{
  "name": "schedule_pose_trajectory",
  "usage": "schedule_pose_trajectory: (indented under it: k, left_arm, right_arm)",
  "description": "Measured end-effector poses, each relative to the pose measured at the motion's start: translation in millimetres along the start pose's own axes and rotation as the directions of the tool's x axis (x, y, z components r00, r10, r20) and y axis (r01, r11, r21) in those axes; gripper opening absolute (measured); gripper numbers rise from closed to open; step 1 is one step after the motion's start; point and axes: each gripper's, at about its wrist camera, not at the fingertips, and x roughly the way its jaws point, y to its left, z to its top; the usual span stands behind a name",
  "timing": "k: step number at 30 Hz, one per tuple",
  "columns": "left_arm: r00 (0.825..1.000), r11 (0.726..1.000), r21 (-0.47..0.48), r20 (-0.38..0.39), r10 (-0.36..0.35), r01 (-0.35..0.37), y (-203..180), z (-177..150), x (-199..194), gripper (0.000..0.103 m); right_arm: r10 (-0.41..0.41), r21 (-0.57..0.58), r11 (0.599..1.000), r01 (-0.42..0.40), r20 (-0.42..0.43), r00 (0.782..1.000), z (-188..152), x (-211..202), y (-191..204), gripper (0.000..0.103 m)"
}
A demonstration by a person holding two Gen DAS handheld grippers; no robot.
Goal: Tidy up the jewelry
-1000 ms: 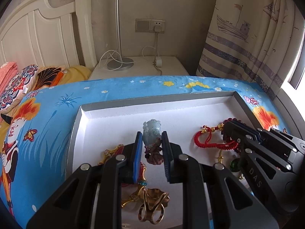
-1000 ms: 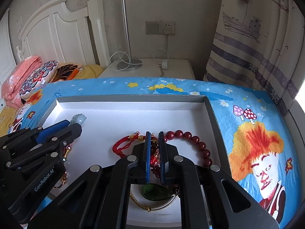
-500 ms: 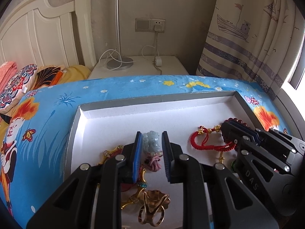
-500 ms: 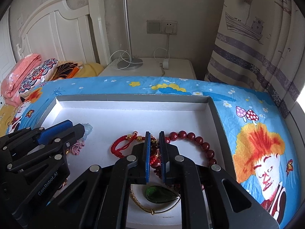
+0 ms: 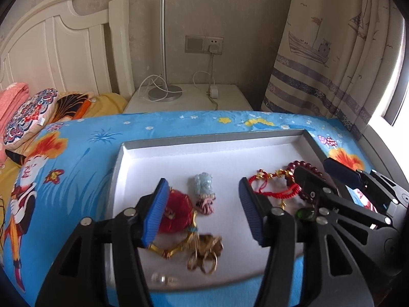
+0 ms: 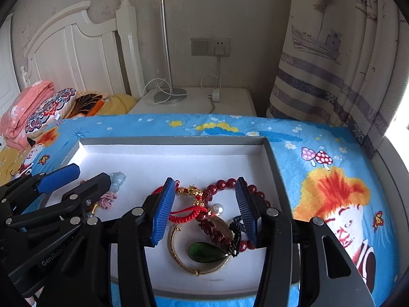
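A grey-rimmed white tray [image 5: 212,138] [image 6: 173,140] lies on the blue bedspread. A pale jade pendant with a pink knot [image 5: 203,186] [image 6: 118,179] lies on its floor, between the wide-open fingers of my left gripper [image 5: 204,212]. Near it lie a red pouch [image 5: 179,211] and gold rings [image 5: 204,253]. My right gripper [image 6: 205,209] is open and empty over a red cord bracelet [image 6: 189,213], a dark red bead bracelet [image 6: 225,183], a pearl [image 6: 217,208] and a gold bangle with a green stone [image 6: 205,252].
A white nightstand [image 5: 189,99] with a lamp base and charger cable stands behind the bed. A white headboard [image 5: 58,58] and pillows [image 5: 28,112] are at the left. A striped curtain [image 5: 332,51] hangs at the right.
Both grippers have opened wide and pulled back. The left let go of the jade pendant, which now lies on the tray. The right let go of the red cord bracelet.
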Motion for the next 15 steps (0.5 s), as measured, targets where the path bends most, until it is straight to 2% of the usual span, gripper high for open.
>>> schedule_pose_trajectory:
  k: [7, 11, 13, 15]
  left_arm:
    - [1.0, 1.0, -0.026, -0.001, 0.006, -0.006, -0.9, -27.6, -33.2, 0.067]
    - [0.999, 0.999, -0.047, 0.036, 0.01, -0.008, 2.4, -42.2, -51.6, 0.076]
    - [0.999, 0.999, -0.051, 0.039, 0.01, -0.008, 3.0, -49.9, -57.9, 0.077]
    - [0.999, 0.999, -0.048, 0.04, 0.018, -0.016, 2.4, -55.5, -62.5, 0.079]
  right_arm:
    - [0.005, 0.008, 1.0, -0.005, 0.015, 1.0, -17.3, -32.0, -2.7, 0.052]
    - [-0.003, 0.009, 1.0, 0.003, 0.036, 0.999, -32.9, -54.2, -5.7, 0.056]
    - [-0.005, 0.009, 1.0, 0.005, 0.044, 0.999, -39.0, -60.7, -7.9, 0.06]
    - [-0.008, 0.017, 1.0, 0.007, 0.045, 0.999, -47.5, -67.6, -11.9, 0.061]
